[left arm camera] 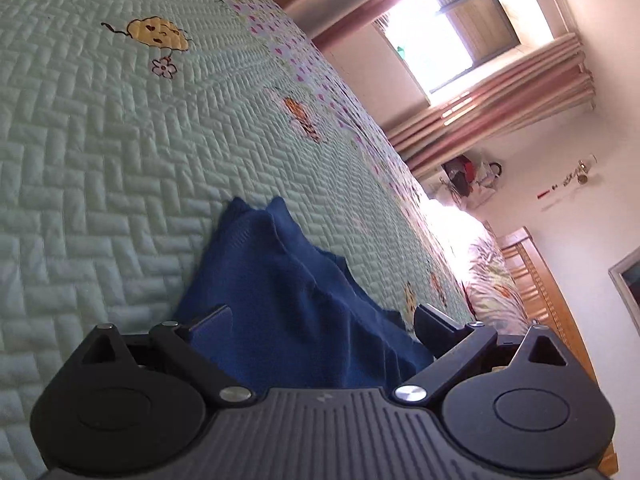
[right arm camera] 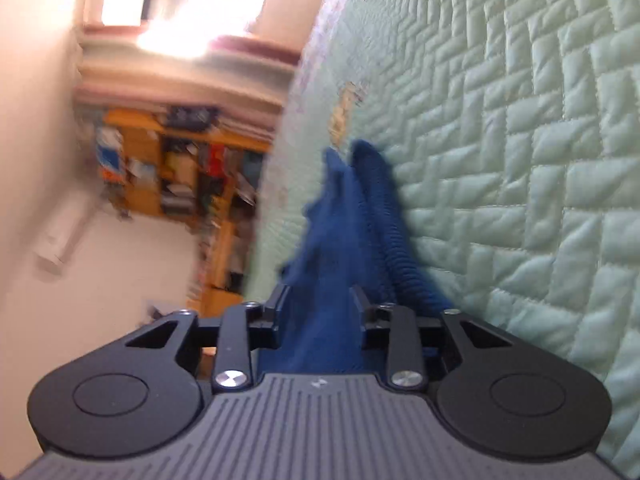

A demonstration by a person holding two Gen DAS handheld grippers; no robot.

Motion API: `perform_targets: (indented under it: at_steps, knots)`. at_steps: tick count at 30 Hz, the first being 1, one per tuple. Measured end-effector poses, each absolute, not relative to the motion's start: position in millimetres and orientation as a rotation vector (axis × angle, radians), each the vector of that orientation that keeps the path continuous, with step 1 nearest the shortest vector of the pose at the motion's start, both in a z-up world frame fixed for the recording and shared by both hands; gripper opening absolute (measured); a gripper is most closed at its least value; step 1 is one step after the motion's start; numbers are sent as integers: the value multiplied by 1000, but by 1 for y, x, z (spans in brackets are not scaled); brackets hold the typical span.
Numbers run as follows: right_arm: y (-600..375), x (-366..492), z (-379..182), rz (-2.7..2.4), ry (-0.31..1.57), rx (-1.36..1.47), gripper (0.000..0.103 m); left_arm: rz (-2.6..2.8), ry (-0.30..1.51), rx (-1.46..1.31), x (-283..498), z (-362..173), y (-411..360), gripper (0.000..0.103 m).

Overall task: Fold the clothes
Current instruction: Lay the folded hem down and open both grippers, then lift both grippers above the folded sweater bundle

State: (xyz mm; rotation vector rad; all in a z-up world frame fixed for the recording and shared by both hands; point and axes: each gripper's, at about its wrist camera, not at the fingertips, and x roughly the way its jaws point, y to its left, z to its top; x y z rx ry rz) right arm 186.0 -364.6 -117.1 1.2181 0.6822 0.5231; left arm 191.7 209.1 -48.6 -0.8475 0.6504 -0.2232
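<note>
Left hand-held gripper (left arm camera: pixel 322 320): spread wide, blue garment (left arm camera: pixel 288 280) lying between its fingers.
Right hand-held gripper (right arm camera: pixel 320 304): narrowed, blue garment (right arm camera: pixel 340 240) pinched.
Garment: draped ahead on the quilted bed (left arm camera: pixel 100 180).

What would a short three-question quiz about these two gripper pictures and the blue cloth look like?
1. True or false: the blue knit garment lies on a bare wooden floor.
2. Multiple choice: the left gripper's jaws are A) spread wide with cloth between them, B) pressed tightly together, C) out of view.
3. Fill in: the yellow embroidered figure on the quilt has a small ______ stitched just below it.

Key
1. False: it rests on the pale green quilted bedspread.
2. A. The right gripper stands narrower, with the garment between its jaws; whether it pinches is unclear.
3. Flower.
</note>
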Motion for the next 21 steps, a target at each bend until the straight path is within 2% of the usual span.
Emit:
perform_targets:
  at_steps: [2, 5, 6, 7, 8, 9, 10, 13, 15, 18, 21]
  knots:
    - [-359, 176, -94, 563, 637, 1174, 67, -223, 661, -799, 178, -50, 203, 98]
    - [-348, 164, -87, 607, 690, 1099, 68, -199, 695, -769, 172, -62, 201, 96]
    - [-345, 167, -94, 543, 759, 1053, 62, -195, 703, -765, 172, -64, 201, 96]
    - [-346, 167, -103, 508, 788, 1036, 49, -187, 710, -753, 172, -64, 199, 96]
    - [-348, 166, -107, 483, 791, 1044, 25, -177, 717, -735, 172, -62, 196, 96]
    - [-350, 165, -112, 460, 794, 1052, 19, -166, 723, -718, 172, -59, 193, 96]
    - [-351, 164, -111, 452, 786, 1074, 20, -154, 737, -685, 172, -55, 189, 96]
    - [-344, 159, -96, 441, 802, 999, 36, -107, 790, -543, 168, -38, 169, 97]
    - [-336, 155, -79, 446, 817, 914, 64, -68, 832, -456, 164, -29, 154, 99]
    - [-308, 158, -44, 387, 883, 695, 90, -32, 885, -351, 152, -16, 132, 101]
    - [-271, 168, -16, 287, 970, 471, 91, -20, 952, -283, 145, -6, 113, 102]
